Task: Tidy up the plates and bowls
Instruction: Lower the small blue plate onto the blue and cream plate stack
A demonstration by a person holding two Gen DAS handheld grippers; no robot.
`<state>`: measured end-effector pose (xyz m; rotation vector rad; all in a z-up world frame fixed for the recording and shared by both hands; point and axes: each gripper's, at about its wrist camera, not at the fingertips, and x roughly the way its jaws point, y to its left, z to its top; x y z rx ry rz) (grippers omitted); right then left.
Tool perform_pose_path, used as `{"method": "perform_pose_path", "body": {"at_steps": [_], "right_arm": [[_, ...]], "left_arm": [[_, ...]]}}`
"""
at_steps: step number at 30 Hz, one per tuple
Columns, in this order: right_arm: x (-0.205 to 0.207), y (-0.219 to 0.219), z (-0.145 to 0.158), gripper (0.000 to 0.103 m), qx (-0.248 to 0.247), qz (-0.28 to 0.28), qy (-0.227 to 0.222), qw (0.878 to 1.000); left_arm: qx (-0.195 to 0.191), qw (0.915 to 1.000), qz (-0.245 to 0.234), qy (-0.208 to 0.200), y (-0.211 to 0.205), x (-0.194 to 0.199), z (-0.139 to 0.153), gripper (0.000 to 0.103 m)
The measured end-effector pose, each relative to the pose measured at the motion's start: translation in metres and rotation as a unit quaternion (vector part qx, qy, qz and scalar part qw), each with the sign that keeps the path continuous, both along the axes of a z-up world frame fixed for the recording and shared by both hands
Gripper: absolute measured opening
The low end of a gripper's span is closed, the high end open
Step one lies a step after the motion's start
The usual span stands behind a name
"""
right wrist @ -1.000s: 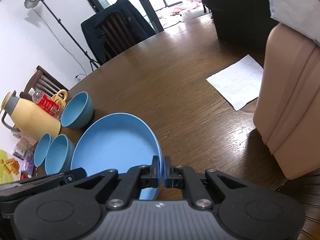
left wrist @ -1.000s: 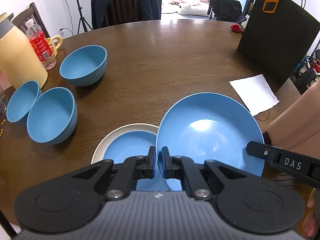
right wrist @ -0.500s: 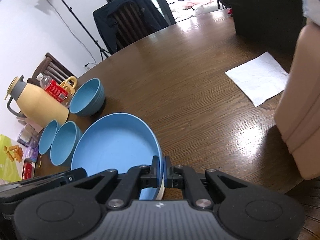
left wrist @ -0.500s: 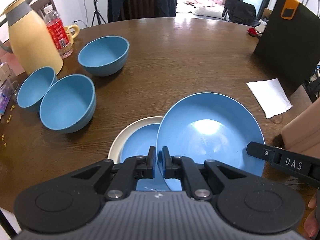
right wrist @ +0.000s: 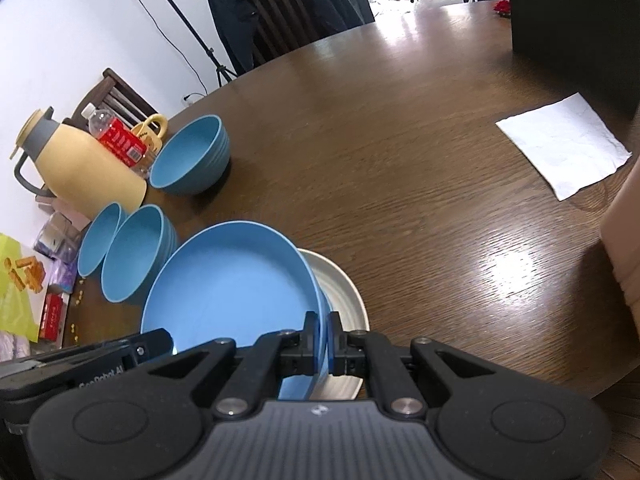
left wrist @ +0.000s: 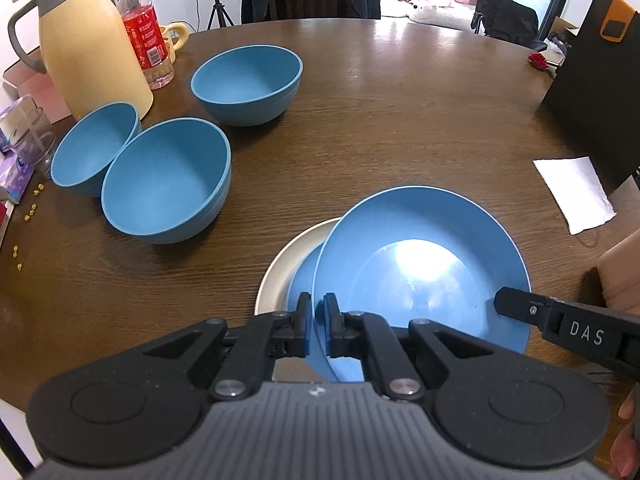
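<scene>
Now both grippers gripped the blue plate (left wrist: pixel 420 264): left gripper (left wrist: pixel 317 322) jaws clenched on its near rim, right gripper (right wrist: pixel 323 338) jaws on the opposite rim, plate tilted over the cream plate (left wrist: pixel 280 264) near the desk's (left wrist: pixel 400 120) front edge.

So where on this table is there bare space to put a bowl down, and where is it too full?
Bare wood lies between the far blue bowl, the black bag and the white napkin, and also just beyond the held blue plate. The side by the yellow jug, red-labelled bottle and two near bowls is crowded.
</scene>
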<state>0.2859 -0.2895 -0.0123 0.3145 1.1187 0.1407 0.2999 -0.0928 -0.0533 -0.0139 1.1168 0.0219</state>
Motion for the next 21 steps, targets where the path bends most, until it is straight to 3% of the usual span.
{"method": "perform_pose_path", "body": {"at_steps": [21], "right_arm": [[0.011,0.024,-0.039,0.004,-0.029,0.021,0.024,0.999]], "left_arm": [[0.021,0.9996,-0.005,0.02,0.009,0.014,-0.039,0.007]]}}
